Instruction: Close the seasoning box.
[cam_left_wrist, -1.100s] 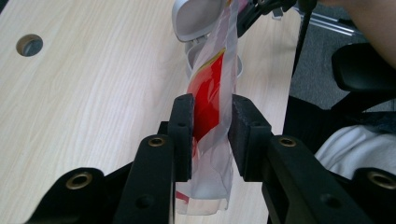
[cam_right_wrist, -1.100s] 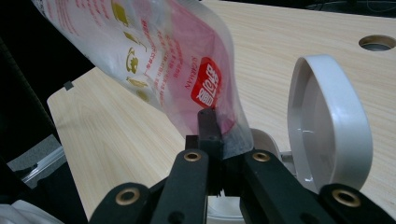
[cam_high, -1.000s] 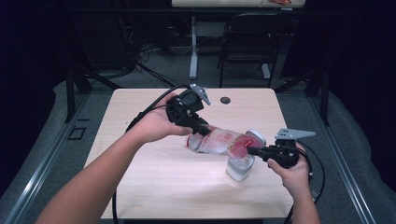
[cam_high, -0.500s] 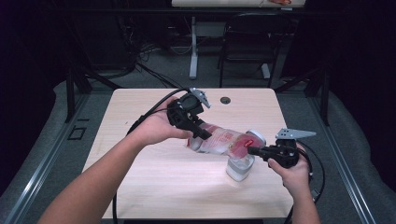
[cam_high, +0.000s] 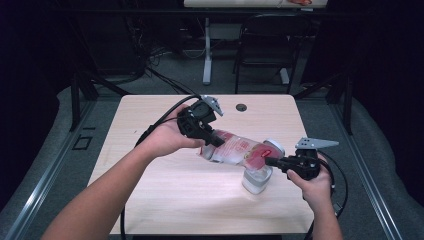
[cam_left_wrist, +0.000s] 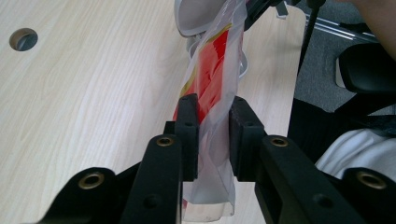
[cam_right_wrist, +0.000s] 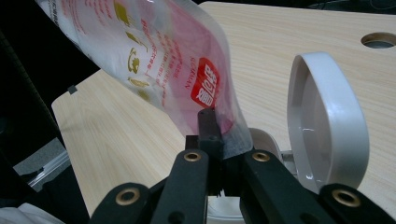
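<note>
While the right gripper (cam_right_wrist: 212, 140) pinches the pouch (cam_high: 240, 148) corner over the open container (cam_high: 256, 179), the left gripper (cam_left_wrist: 212, 135), its jaws just closing on the pouch's far end, should lift gently so the contents run down.

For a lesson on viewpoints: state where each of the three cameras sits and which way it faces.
High view: above the table, looking forward and down; both forearms, left tongs, right tongs.
Left gripper view: on the left tongs, along the plastic bag.
Right gripper view: on the right tongs, toward the white lid.
All views share the bag.
</note>
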